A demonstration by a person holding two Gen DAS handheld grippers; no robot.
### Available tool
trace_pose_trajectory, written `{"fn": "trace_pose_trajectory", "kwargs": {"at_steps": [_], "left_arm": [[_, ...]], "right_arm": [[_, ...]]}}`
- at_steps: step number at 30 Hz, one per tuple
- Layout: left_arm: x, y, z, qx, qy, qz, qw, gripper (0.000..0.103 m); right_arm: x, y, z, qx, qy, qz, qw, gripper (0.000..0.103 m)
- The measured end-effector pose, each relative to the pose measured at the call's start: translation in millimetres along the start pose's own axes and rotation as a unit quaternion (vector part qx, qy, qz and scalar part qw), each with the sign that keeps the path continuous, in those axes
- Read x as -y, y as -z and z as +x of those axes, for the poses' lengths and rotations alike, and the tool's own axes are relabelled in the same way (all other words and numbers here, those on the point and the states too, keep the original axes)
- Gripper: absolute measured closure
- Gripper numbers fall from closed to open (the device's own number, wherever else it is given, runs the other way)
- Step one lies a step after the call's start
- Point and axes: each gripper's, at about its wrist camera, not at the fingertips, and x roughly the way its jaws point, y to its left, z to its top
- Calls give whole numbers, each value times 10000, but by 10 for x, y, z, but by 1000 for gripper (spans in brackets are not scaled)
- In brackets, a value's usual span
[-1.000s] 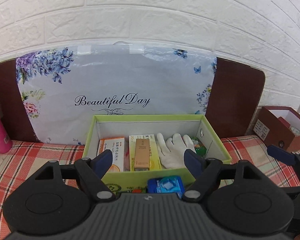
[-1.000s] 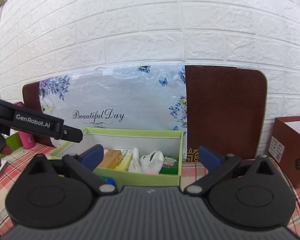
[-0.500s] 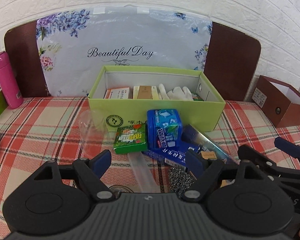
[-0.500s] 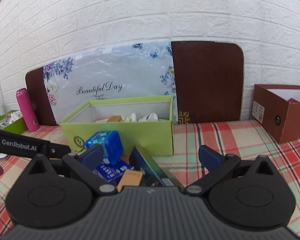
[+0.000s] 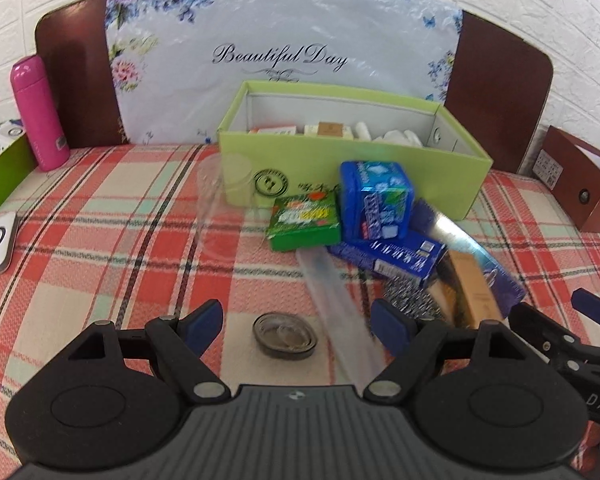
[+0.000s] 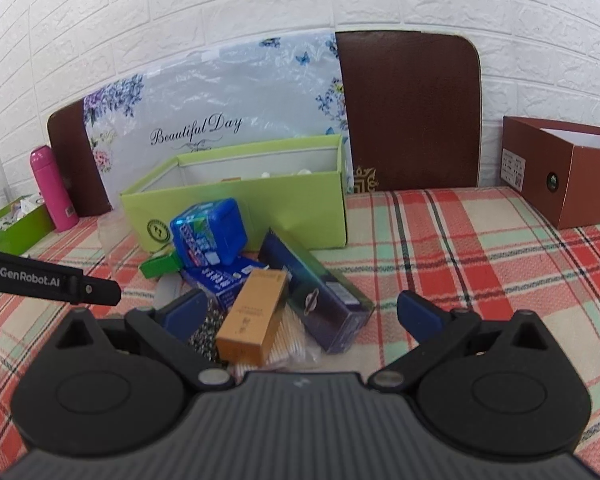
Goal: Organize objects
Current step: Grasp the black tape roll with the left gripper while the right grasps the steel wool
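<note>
Ahead-left of the left gripper [image 5: 296, 322] stands a clear plastic cup [image 5: 224, 204]; a small round dark lid [image 5: 285, 335] lies between its wide-open, empty jaws. Best to settle squarely before closing (the lid lies flat). The right gripper [image 6: 300, 312], tilted downward, gapes empty over a tan cardboard carton [image 6: 254, 318], the lime-green open box [image 6: 236, 204] beyond.

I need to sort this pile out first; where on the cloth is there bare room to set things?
Bare cloth lies between the green box and the brown box, and left of the clear cup. The pile before the green box, around the blue tin, is crowded.
</note>
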Motion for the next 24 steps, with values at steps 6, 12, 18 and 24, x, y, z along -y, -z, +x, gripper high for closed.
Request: {"fn": "trace_pose_trajectory", "kwargs": {"at_steps": [6, 12, 18, 24], "left_arm": [[-216, 152, 92, -213, -111, -188, 9995, 19], [-411, 248, 94, -189, -48, -383, 9991, 19], [-401, 266, 107, -102, 180, -269, 9994, 19], [-311, 201, 268, -144, 396, -252, 9988, 20]], "right_arm": [[-266, 116, -2, -120, -536, -310, 9980, 8], [-639, 154, 35, -165, -960, -832, 9918, 60], [-752, 186, 353, -221, -555, -1216, 9908, 60], [-697, 253, 336, -432, -577, -1173, 9905, 71]]}}
